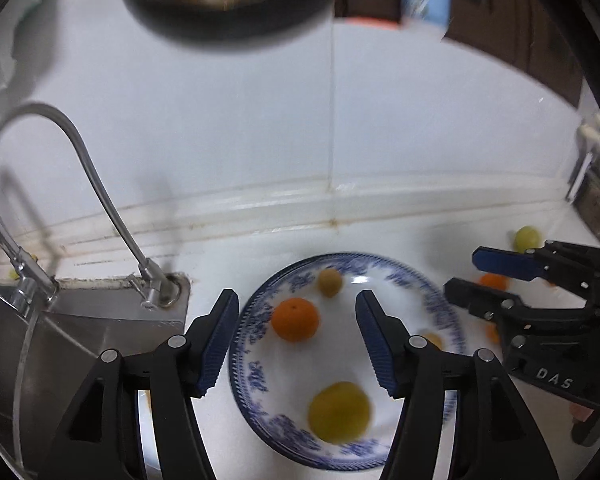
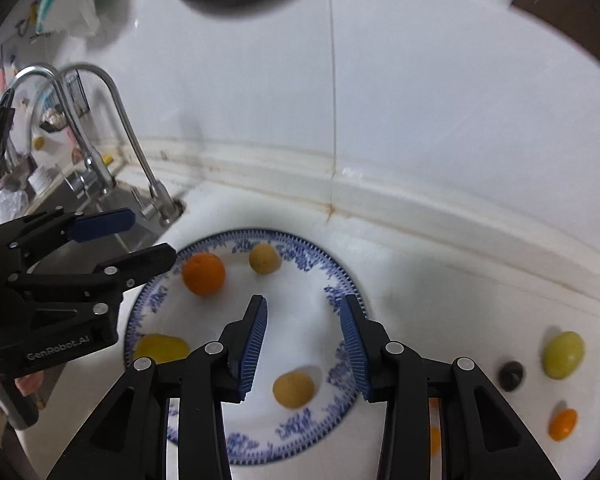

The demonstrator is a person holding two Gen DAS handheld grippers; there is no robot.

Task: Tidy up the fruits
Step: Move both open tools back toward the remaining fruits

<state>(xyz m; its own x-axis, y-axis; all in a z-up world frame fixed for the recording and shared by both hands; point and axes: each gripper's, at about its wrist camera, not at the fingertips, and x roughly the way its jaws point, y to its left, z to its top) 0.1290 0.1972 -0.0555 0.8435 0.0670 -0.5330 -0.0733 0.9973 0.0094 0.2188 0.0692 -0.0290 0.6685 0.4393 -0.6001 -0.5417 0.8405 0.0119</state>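
Note:
A blue-patterned white plate lies on the white counter. On it are an orange, a yellow fruit and two small tan fruits. My left gripper hovers open above the plate's left part, nothing between its pads. My right gripper is open over the plate's right half, also empty. On the counter right of the plate lie a green fruit, a dark fruit and a small orange fruit.
A steel sink with curved faucets sits left of the plate. The white tiled wall rises behind. A dark round pan hangs overhead. A hand holds the left gripper.

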